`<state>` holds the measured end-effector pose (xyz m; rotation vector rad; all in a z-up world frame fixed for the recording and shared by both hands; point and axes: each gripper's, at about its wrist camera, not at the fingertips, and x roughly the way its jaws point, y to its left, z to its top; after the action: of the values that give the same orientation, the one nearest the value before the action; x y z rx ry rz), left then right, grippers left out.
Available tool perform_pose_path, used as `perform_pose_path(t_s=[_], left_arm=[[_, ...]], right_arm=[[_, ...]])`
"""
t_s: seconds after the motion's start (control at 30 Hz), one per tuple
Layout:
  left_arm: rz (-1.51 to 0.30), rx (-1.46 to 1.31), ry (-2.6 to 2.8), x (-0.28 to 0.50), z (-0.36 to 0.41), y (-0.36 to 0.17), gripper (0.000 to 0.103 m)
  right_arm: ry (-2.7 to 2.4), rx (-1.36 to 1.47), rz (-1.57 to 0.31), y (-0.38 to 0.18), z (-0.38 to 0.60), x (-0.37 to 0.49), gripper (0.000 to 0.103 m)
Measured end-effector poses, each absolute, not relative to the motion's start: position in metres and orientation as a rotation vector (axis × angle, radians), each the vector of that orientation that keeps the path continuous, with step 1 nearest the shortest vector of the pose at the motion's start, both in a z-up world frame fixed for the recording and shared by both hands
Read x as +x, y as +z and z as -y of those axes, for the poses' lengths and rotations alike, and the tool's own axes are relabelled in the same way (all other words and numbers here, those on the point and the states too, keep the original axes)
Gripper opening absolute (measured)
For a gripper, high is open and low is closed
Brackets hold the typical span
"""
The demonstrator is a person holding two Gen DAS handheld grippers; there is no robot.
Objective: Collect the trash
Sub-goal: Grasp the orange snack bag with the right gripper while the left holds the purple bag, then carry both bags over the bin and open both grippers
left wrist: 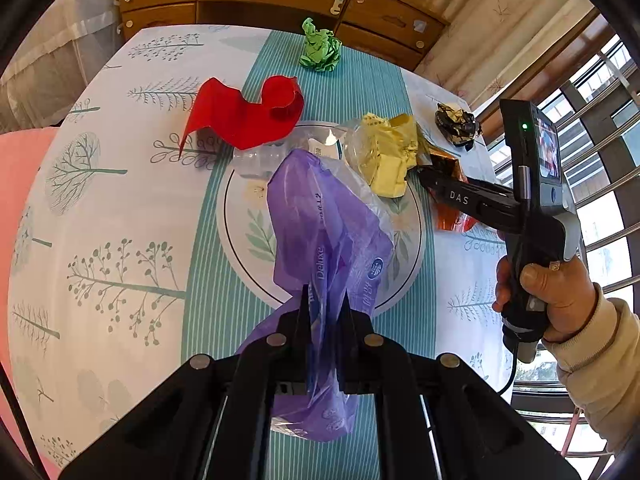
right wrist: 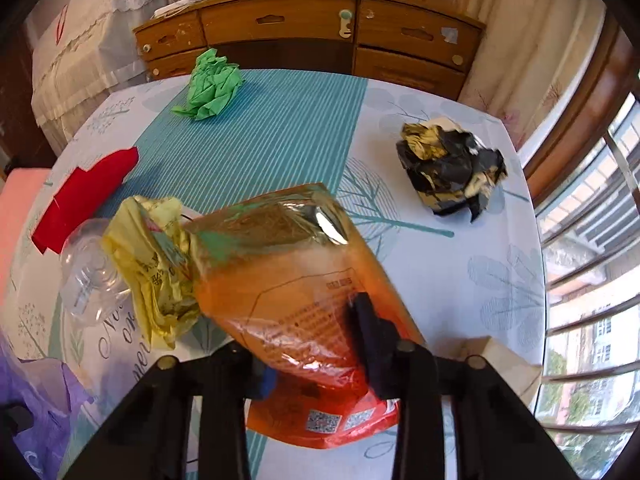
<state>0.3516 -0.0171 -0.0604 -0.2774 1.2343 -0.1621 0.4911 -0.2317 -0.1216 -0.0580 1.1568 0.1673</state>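
The left claw (left wrist: pixel 326 300) is clamped on a purple plastic bag (left wrist: pixel 320 220), which hangs from its jaws above a round plate (left wrist: pixel 236 220) printed with leaves. On the far side of the plate lie a crumpled yellow wrapper (left wrist: pixel 386 156) and a clear plastic bottle (left wrist: pixel 264 156), touching each other. A bent red paper (left wrist: pixel 244 114) sits just beyond the bottle, and a green paper ball (left wrist: pixel 320 50) lies near the far edge of the surface (left wrist: pixel 120 240), on its teal striped band. A black and gold crumpled wrapper (left wrist: pixel 458 124) rests well to the right. The right claw (right wrist: pixel 308 340), held in a hand (left wrist: pixel 552 296) with a beige sleeve, has its jaws on either side of an orange foil pouch (right wrist: pixel 288 264) beside the yellow wrapper; whether the pads press on it I cannot tell.
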Motion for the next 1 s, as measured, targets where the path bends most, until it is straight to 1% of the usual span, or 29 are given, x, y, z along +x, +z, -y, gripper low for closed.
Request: perform_pose_path(t_s=[0.23, 0.5, 0.73, 1.0], left_arm=[[-1.211, -0.268, -0.176, 0.329, 0.005, -0.043, 0.006], [-1.180, -0.251, -0.239, 0.277, -0.014, -0.019, 0.006], [-1.149, -0.199, -0.342, 0.194, -0.037, 0.005, 0.006], [-1.146, -0.138, -0.425, 0.094, -0.068, 0.010, 0.006]], right_arm=[[0.177, 0.079, -1.157, -0.095, 0.243, 0.441, 0.028], [0.151, 0.185, -1.126, -0.055, 0.240, 0.335, 0.028], [0.117, 0.251, -1.115, -0.034, 0.205, 0.209, 0.029], [0.106, 0.275, -1.149, -0.036, 0.146, 0.092, 0.029]])
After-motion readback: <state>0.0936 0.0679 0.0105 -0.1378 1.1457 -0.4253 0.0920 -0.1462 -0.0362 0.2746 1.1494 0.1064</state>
